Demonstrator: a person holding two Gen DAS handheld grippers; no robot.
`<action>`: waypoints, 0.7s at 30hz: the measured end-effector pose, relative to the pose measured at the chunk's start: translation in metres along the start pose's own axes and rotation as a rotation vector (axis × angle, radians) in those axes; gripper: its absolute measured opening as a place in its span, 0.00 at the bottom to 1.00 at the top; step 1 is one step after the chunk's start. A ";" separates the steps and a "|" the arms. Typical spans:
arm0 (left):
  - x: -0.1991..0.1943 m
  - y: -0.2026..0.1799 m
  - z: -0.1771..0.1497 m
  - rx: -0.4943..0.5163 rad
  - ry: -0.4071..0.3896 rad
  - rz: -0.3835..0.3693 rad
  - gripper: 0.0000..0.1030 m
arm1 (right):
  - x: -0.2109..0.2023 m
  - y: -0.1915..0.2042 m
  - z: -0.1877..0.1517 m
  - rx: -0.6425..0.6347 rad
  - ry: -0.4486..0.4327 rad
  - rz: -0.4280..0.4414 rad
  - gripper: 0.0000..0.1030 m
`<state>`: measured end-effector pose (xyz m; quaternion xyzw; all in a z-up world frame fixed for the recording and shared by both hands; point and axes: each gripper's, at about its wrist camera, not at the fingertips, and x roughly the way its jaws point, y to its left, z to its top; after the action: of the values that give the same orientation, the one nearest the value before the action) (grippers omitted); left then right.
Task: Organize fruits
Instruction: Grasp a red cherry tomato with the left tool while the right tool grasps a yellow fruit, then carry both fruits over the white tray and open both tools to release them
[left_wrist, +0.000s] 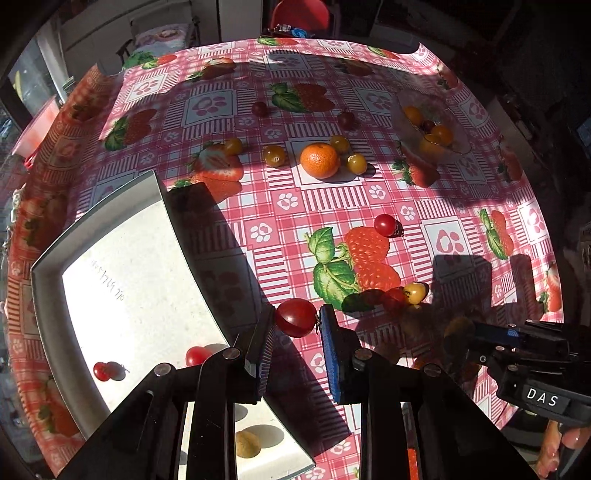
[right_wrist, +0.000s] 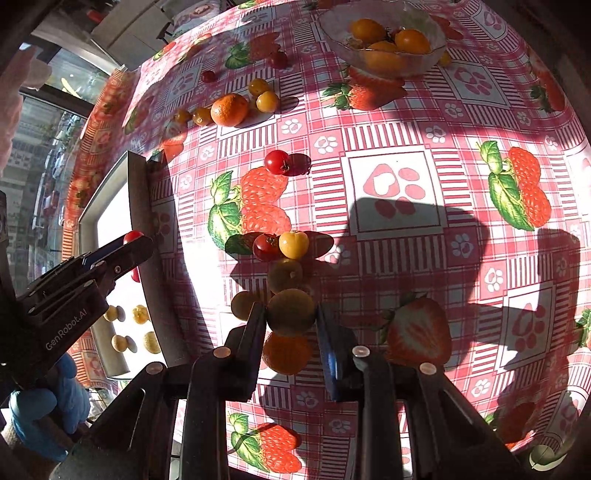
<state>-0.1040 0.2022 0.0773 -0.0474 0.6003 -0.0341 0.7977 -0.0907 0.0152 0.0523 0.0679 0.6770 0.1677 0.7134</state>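
Observation:
My left gripper (left_wrist: 295, 319) is shut on a red cherry tomato (left_wrist: 294, 317), held above the cloth beside the white tray (left_wrist: 122, 266). The tray holds two red tomatoes (left_wrist: 197, 355) and a yellowish fruit (left_wrist: 247, 443). My right gripper (right_wrist: 291, 314) is shut on a yellow cherry tomato (right_wrist: 291, 312) in shadow, low over the table. Loose fruit lies ahead of it: a red tomato (right_wrist: 266, 246), a yellow one (right_wrist: 293, 243), another red one (right_wrist: 277, 161), and an orange (right_wrist: 229, 109) with small yellow tomatoes. The left gripper shows in the right wrist view (right_wrist: 129, 242).
A glass bowl (right_wrist: 384, 37) with orange-yellow fruits stands at the far right of the table. Two dark grapes (left_wrist: 259, 108) lie at the far side. The table has a pink strawberry-print cloth (left_wrist: 406, 206). A red chair (left_wrist: 299, 16) stands beyond the far edge.

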 end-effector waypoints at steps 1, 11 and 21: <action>-0.002 0.004 -0.001 -0.008 -0.003 0.003 0.25 | 0.000 0.004 0.001 -0.008 0.001 0.000 0.29; -0.015 0.058 -0.021 -0.105 -0.020 0.042 0.25 | 0.012 0.063 0.008 -0.112 0.019 0.020 0.29; -0.019 0.123 -0.035 -0.187 -0.032 0.120 0.25 | 0.035 0.146 0.016 -0.250 0.046 0.060 0.29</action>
<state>-0.1432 0.3255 0.0718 -0.0861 0.5899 0.0706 0.7998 -0.0956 0.1653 0.0681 -0.0053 0.6646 0.2738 0.6952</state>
